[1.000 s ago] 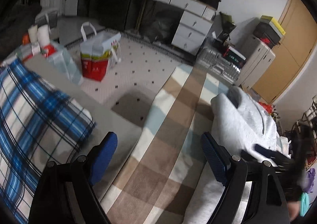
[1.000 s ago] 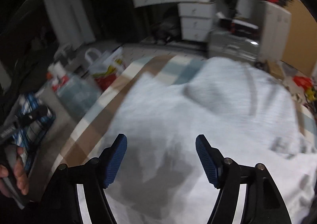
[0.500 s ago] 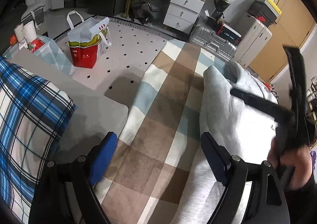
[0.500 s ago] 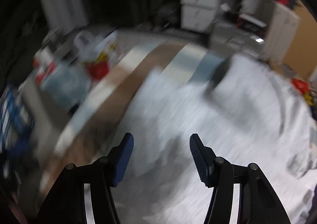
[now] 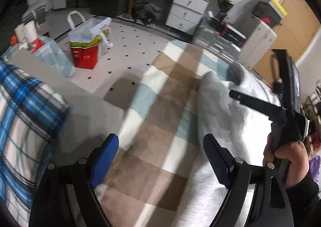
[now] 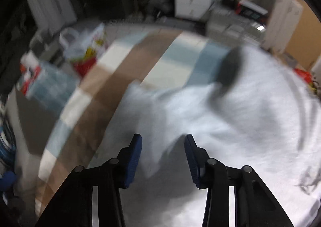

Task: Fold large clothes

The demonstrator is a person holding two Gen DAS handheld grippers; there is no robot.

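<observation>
A large pale grey garment [image 6: 230, 122] lies spread on a brown, blue and white checked blanket [image 5: 160, 106]; its dark neck opening [image 6: 230, 70] points away from me. My right gripper [image 6: 163, 138] hangs over the garment near its left edge. Its jaws are closing, with fabric below and between the fingers, and the pads do not visibly press on it. My left gripper [image 5: 161, 140] stands open over the blanket, its right finger [image 5: 212, 150] by the garment's [image 5: 230, 118] left edge. In the left wrist view a hand [image 5: 286, 156] holds the right gripper above the garment.
A blue plaid cushion [image 5: 24, 118] lies to the left of the blanket. On the dotted floor beyond stand a red and white shopping bag [image 5: 88, 46], a silver suitcase [image 5: 216, 44] and a white drawer desk [image 5: 186, 8].
The right gripper's jaws have narrowed as it moved over the garment toward its left edge. The hand with the right gripper has come further into the left wrist view.
</observation>
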